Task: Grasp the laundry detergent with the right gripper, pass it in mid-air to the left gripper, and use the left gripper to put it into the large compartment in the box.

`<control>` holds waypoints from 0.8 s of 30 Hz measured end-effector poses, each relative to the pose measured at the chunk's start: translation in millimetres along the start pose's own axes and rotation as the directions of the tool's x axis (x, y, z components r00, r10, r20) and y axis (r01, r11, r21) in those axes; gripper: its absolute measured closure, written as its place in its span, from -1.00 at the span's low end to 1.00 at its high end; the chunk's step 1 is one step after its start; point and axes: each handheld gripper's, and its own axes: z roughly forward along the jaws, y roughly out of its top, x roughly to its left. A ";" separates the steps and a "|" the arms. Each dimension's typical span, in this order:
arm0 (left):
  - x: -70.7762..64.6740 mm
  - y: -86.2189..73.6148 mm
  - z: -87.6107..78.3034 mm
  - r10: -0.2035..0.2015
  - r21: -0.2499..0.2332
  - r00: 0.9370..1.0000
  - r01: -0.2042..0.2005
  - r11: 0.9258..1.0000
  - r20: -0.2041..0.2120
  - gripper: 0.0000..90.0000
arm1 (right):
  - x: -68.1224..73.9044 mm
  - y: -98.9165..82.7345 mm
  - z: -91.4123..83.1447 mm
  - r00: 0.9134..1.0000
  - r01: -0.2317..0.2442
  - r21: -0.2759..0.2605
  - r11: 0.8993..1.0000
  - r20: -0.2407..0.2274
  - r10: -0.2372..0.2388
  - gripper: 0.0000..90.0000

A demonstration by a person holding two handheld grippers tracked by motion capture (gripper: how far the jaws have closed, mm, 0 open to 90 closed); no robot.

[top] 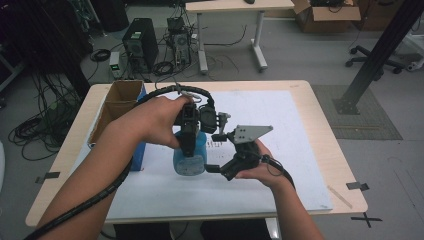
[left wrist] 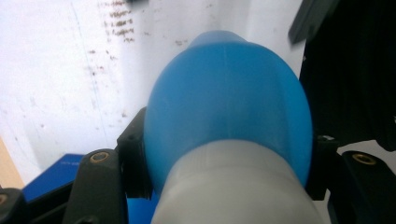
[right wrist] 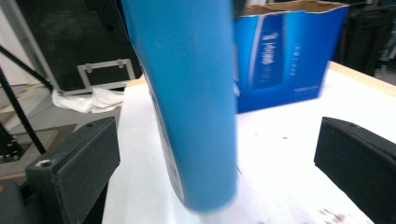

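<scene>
I keep the left gripper (top: 190, 137) clamped from above on the blue bottle (top: 190, 159), near the centre of the table (top: 320, 145), so it stays upright. The right gripper (top: 220, 150), at its 3 o'clock, stands wide with nothing pressed. The bottle is smooth, blue and rounded-shouldered, with a pale top part (left wrist: 233, 186); the blue carton (right wrist: 285, 60) lies at its 9 o'clock.

A blue bottle (right wrist: 191, 102) stands upright on the white tabletop (right wrist: 280, 158) between the right claw's (right wrist: 215, 163) wide-open jaws, touching neither, a blue box (right wrist: 285, 56) behind it.
</scene>
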 end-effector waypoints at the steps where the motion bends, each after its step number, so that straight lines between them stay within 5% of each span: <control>1: 1.5 -0.3 -0.1 -0.010 0.000 1.000 0.010 1.000 0.005 -0.17 | -1.3 -0.3 -6.7 1.000 0.001 0.001 1.000 0.012 -0.001 -1.00; 7: 13.0 -2.9 -4.0 -0.081 0.006 0.996 0.081 0.997 0.022 -0.17 | -6.7 0.0 -36.2 0.999 0.008 -0.003 1.000 0.054 -0.008 -1.00; 11: 20.1 -4.9 -11.7 -0.181 0.010 0.983 0.181 0.983 0.026 -0.17 | -9.2 1.9 -52.0 0.997 0.011 0.002 1.000 0.076 -0.011 -1.00; 14: 24.0 -6.5 -18.9 -0.247 0.007 0.969 0.247 0.969 0.011 -0.17 | -11.2 2.9 -61.3 0.996 0.013 -0.007 1.000 0.087 -0.012 -1.00; 16: 26.2 -6.4 -24.0 -0.301 0.009 0.953 0.301 0.953 0.007 -0.17 | -12.5 3.7 -66.4 0.996 0.012 -0.016 1.000 0.091 -0.011 -1.00; 21: 30.6 -7.1 -32.1 -0.389 0.015 0.921 0.389 0.921 0.020 -0.17 | -16.3 7.5 -75.8 0.994 0.022 -0.010 1.000 0.106 -0.021 -1.00; 24: 32.9 -8.9 -38.1 -0.422 0.024 0.907 0.421 0.907 0.018 -0.17 | -18.5 11.0 -82.0 0.993 0.029 -0.009 1.000 0.116 -0.028 -1.00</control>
